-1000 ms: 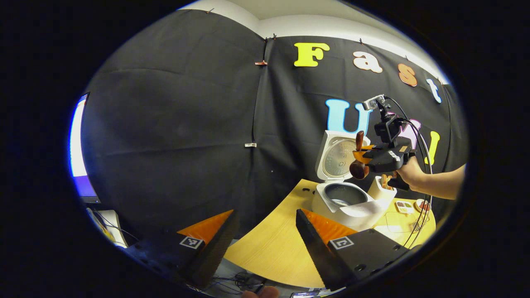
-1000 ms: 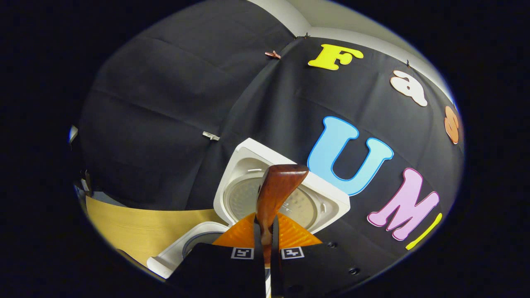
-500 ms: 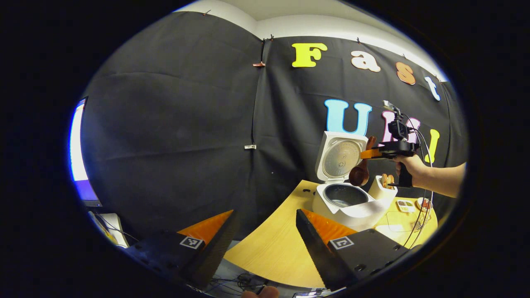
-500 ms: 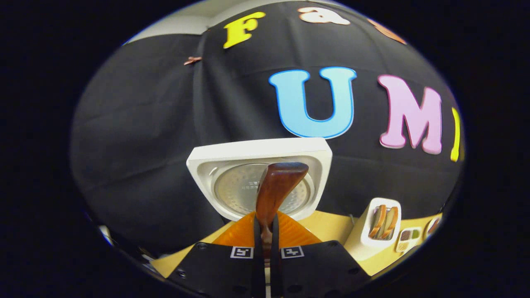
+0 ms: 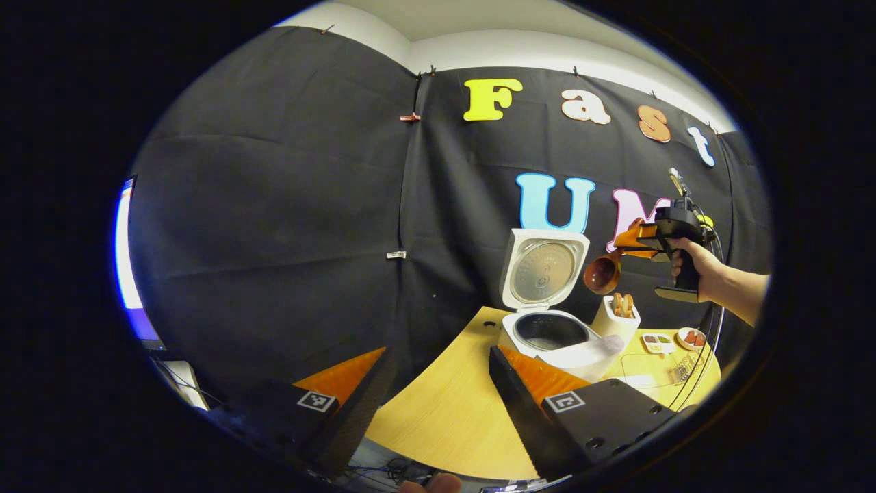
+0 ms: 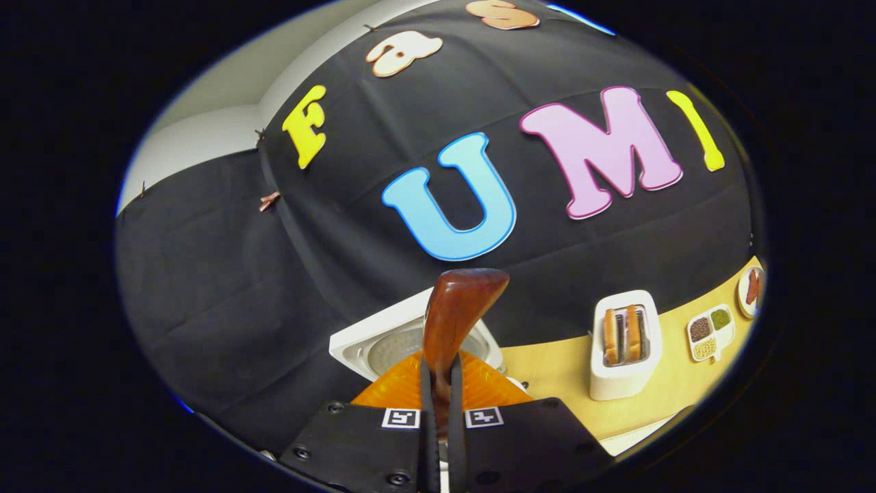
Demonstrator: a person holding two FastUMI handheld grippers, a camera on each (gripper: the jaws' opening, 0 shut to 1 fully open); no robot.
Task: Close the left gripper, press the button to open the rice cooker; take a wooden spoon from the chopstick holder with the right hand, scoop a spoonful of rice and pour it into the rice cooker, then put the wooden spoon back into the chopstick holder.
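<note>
The right gripper [image 6: 438, 411] has both fingers clamped on the handle of the dark brown wooden spoon [image 6: 455, 311], held in the air above the white chopstick holder [image 5: 614, 316]. The white rice cooker [image 5: 554, 335] stands on the pale wooden table [image 5: 452, 411], lid raised (inner pot exposed). The left gripper [image 5: 434, 390] hangs wide open, holding nothing, near the table edge.

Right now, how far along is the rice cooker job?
Done: the rice cooker stands with its lid up. In hand: the right gripper is shut on the wooden spoon, held in the air above the chopstick holder; its bowl looks empty. Whether rice was already poured I cannot tell. Left: setting the spoon back into the holder. The left gripper is open, holding nothing.
</note>
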